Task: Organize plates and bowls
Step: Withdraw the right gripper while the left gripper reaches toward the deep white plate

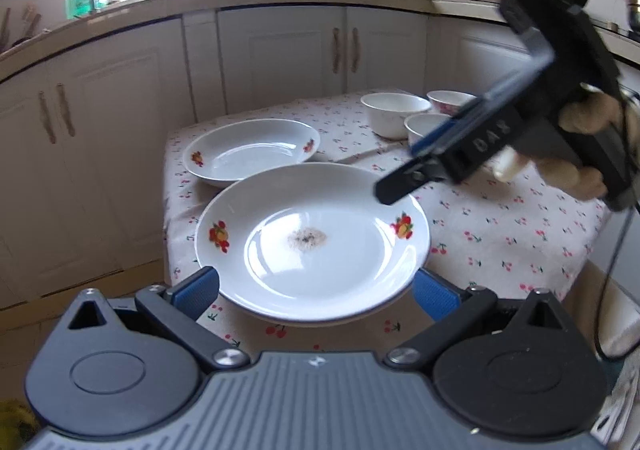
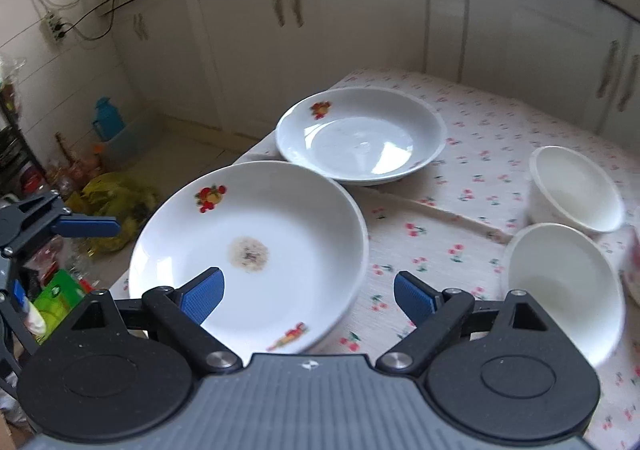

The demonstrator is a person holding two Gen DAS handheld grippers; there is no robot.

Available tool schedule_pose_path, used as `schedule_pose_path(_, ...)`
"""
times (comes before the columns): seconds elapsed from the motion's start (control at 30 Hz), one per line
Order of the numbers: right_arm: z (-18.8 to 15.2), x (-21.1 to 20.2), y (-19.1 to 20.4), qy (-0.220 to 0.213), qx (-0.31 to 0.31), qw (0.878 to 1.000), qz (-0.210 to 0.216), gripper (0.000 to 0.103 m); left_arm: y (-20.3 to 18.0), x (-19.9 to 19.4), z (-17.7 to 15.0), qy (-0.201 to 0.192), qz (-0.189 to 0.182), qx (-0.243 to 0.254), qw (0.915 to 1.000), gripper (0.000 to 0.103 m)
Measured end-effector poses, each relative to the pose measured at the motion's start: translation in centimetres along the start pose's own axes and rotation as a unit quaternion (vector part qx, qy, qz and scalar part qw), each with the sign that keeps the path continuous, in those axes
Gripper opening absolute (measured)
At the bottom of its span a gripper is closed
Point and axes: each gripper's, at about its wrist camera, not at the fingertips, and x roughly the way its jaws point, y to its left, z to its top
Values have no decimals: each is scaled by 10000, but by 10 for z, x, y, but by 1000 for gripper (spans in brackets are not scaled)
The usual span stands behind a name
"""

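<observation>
Nearest, the left gripper has its blue-padded fingers spread wide, flanking the near rim of a shallow white plate with fruit decals and a brownish central stain; contact cannot be judged. The right gripper stands open and empty above this plate's edge. Beyond lies a second white fruit-decal plate; its near rim is hidden. Farther along the cherry-print cloth-covered desk, three white bowls are partly occluded.
</observation>
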Motion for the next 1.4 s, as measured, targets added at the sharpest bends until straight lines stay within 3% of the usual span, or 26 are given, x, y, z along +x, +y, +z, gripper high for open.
schedule_pose_path(0.4,-40,-52,-16,-618,275,9954,-674,95,-20,-1,12,73,562,-633,9964,102)
schedule_pose_path(0.57,-56,-66,-27,-667,411,9940,-762,95,-39,7,23,191,703,-490,9961,102)
schedule_pose_path(0.87,-74,-75,-60,-671,659,9913,-919,95,-61,29,51,327,539,-306,9975,102)
schedule_pose_path(1.07,-53,-65,-60,-661,435,9945,-688,95,-29,47,81,518,603,-97,9968,102)
schedule_pose_path(1.17,-30,-60,-57,-729,367,9957,-450,95,-4,59,97,600,522,-166,9967,102)
schedule_pose_path(1.27,-4,-52,-54,-806,318,9962,-111,95,21,72,111,511,680,-110,9963,102)
schedule_pose_path(1.4,27,-33,-49,-774,144,9969,-1,95,50,92,124,484,830,-134,9953,102)
